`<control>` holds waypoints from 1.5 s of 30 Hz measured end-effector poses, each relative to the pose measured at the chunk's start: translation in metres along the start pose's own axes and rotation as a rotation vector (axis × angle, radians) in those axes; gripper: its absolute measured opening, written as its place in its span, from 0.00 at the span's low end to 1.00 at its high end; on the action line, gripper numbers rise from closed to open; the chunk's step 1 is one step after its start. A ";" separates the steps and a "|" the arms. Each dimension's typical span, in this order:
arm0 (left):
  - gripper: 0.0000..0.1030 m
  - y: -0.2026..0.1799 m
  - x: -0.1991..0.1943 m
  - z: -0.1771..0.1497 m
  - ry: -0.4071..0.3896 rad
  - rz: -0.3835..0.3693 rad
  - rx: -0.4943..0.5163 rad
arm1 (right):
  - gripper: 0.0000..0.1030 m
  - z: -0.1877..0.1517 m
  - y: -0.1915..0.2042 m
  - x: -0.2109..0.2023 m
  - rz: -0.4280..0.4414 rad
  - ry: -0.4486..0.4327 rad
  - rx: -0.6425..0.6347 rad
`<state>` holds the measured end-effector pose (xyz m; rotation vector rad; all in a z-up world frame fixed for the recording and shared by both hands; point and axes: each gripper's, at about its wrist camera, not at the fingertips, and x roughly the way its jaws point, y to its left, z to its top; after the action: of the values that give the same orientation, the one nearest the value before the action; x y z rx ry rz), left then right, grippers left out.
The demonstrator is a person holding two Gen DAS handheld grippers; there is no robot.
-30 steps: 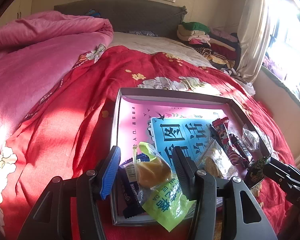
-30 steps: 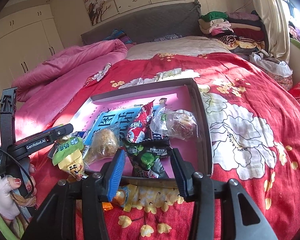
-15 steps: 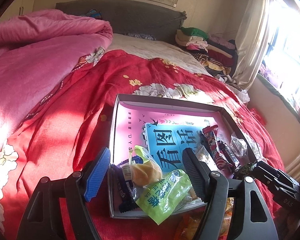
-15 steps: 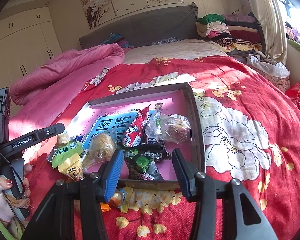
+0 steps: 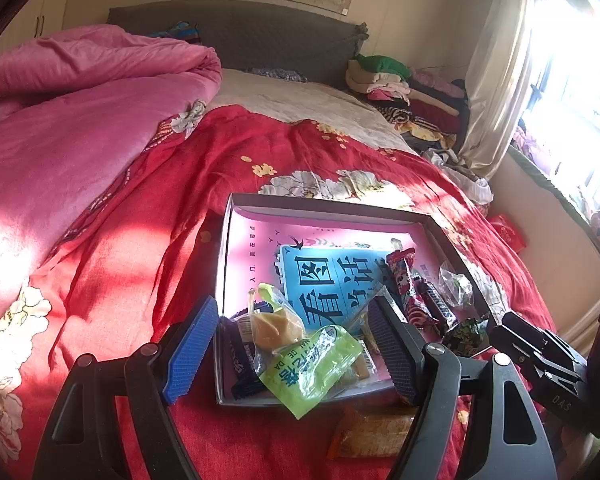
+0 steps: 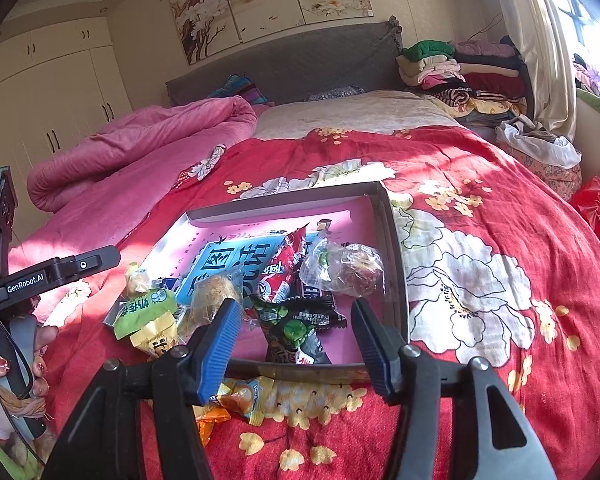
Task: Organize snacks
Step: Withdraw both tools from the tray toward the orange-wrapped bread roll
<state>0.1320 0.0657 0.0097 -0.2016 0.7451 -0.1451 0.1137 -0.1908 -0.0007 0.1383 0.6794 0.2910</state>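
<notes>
A shallow grey box (image 5: 236,208) with a pink lining lies on the red bedspread and holds several snacks. My left gripper (image 5: 292,304) hovers over its near left corner with its jaws opening. Below it, untouched, lie a green packet (image 5: 312,364), a wrapped yellow pastry (image 5: 274,328) and a dark blue bar (image 5: 240,360). My right gripper (image 6: 295,306) is at the box's near right rim (image 6: 396,264), jaws opening. A green-and-black packet (image 6: 292,328) lies in the box between its fingers, free of the pads. A red packet (image 6: 280,264) and a clear-wrapped ball (image 6: 348,268) lie behind it.
An orange packet (image 5: 372,432) lies on the bedspread just outside the box's near edge. A pink quilt (image 5: 80,120) is heaped at the left. Folded clothes (image 6: 460,68) are stacked by the headboard. A hand (image 6: 4,360) grips the left tool's handle.
The left jaws have spread wide and drawn back and up from the pastry and green packet, which stay in the box. The right jaws have widened around the green-and-black packet.
</notes>
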 end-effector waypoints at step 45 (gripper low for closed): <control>0.76 -0.037 0.021 -0.086 0.335 -0.208 0.144 | 0.50 -0.029 0.056 0.027 0.200 0.219 -0.236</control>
<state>0.0861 0.0142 -0.0573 -0.1175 1.0419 -0.4367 0.1024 -0.1281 -0.0271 -0.0530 0.8443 0.5822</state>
